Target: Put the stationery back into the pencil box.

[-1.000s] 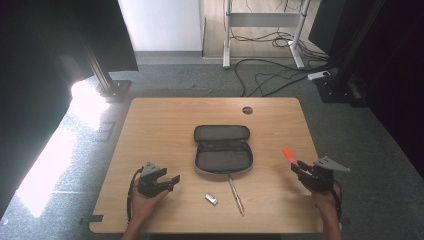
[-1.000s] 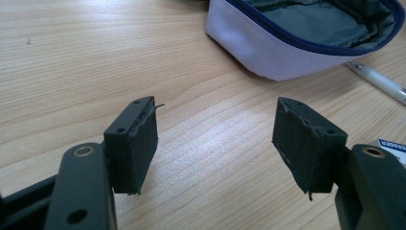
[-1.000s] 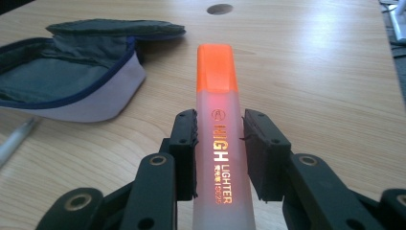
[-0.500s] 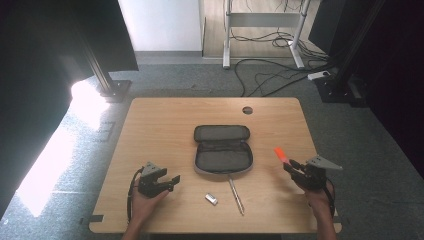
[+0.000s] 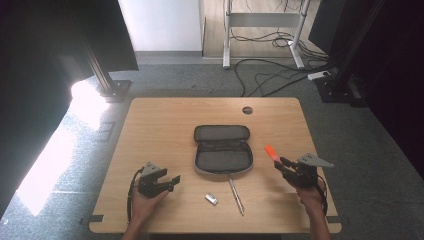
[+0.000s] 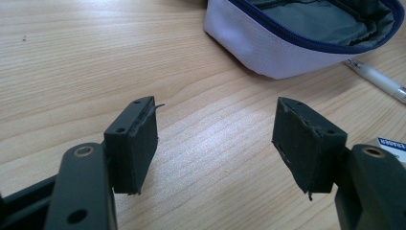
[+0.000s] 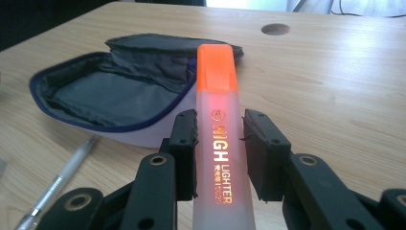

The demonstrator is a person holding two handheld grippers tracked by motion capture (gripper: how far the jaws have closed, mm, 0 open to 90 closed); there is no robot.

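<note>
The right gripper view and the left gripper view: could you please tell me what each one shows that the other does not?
The right gripper view has an orange highlighter clamped between its jaws, cap pointing away, plus the round hole in the table and the case's raised lid. The left gripper view has open jaws over bare wood and the corner of a small white item with blue print by one of them. Both share the open pencil case with its grey lining and blue zip edge, the white pen beside it, and the wooden table.

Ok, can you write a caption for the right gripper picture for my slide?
The right gripper holds an orange highlighter, pointing toward the open pencil case on the wooden table.
</note>
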